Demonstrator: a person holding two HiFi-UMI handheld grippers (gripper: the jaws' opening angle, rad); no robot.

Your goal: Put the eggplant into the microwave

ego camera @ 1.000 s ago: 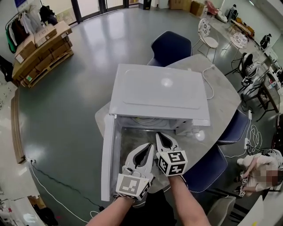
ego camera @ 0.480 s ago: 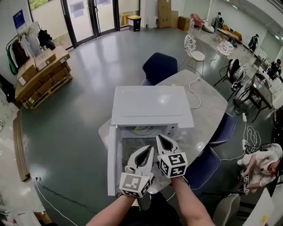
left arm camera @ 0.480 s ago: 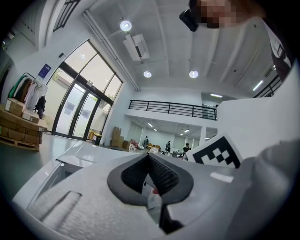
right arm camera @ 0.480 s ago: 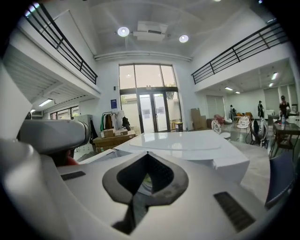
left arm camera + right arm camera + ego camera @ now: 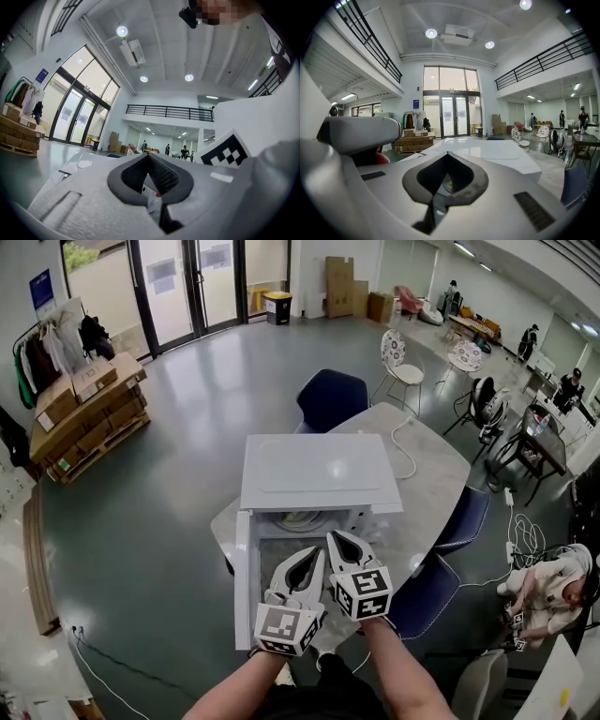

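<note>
The white microwave (image 5: pixel 319 470) stands on the round grey table (image 5: pixel 427 470), its door (image 5: pixel 243 577) swung open to the left. Inside the open cavity I make out only a pale plate (image 5: pixel 298 518); no eggplant shows in any view. Both grippers hang side by side in front of the opening, above the table's near edge. My left gripper (image 5: pixel 314 556) is shut with nothing between its fingers, its tips meeting in its own view (image 5: pixel 149 154). My right gripper (image 5: pixel 335 537) is also shut and empty (image 5: pixel 447 153), and looks over the microwave's top (image 5: pixel 487 150).
Blue chairs stand behind the table (image 5: pixel 330 397) and at its right (image 5: pixel 466 517) and near right (image 5: pixel 424 601). A white cable (image 5: pixel 405 448) trails over the table. A person (image 5: pixel 548 596) crouches at the lower right. Cardboard boxes on pallets (image 5: pixel 84 413) sit far left.
Both grippers and the head camera have risen, so the microwave and table look smaller and more of the room shows. The jaws of both grippers stayed shut.
</note>
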